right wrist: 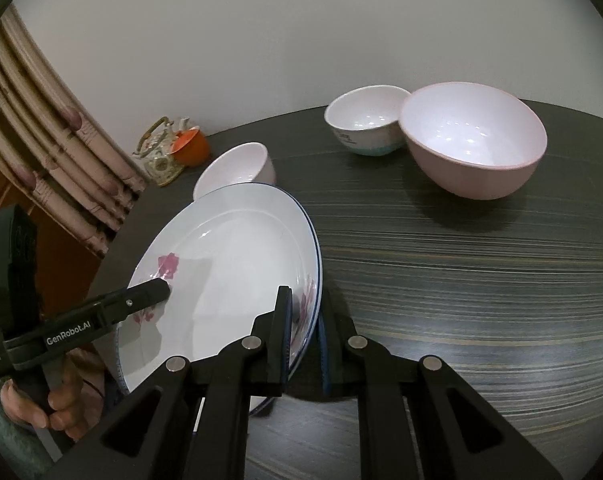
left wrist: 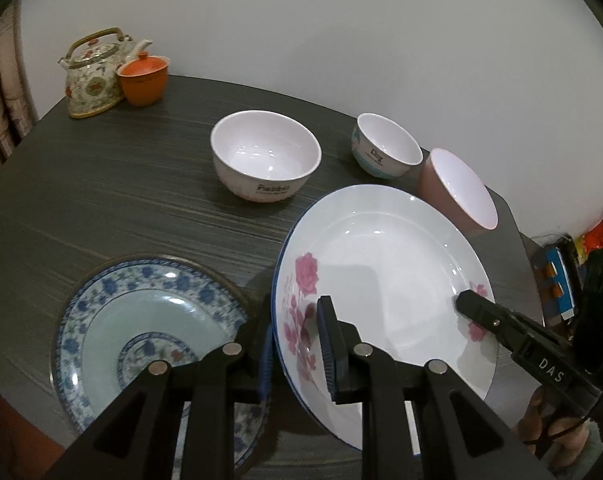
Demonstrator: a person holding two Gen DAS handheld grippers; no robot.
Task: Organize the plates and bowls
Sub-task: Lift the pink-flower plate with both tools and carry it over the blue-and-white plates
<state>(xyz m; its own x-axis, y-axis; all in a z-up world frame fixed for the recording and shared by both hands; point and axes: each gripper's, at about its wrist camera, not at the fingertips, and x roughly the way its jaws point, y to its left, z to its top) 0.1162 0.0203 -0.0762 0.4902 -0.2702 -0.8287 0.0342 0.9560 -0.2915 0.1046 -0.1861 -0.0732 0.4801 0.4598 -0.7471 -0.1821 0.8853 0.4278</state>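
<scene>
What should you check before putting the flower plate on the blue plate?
1. Left gripper shut on the rose plate rim: ok.
2. Right gripper shut on the opposite rim: ok.
3. Rose plate lifted off the table: ok, it is tilted and raised.
4. Blue patterned plate has nothing on it: ok.
5. Rose plate lined up over the blue one: not ok, it sits to its right.
6. White bowl, small bowl and pink bowl out of the path: ok, they are farther back.
</scene>
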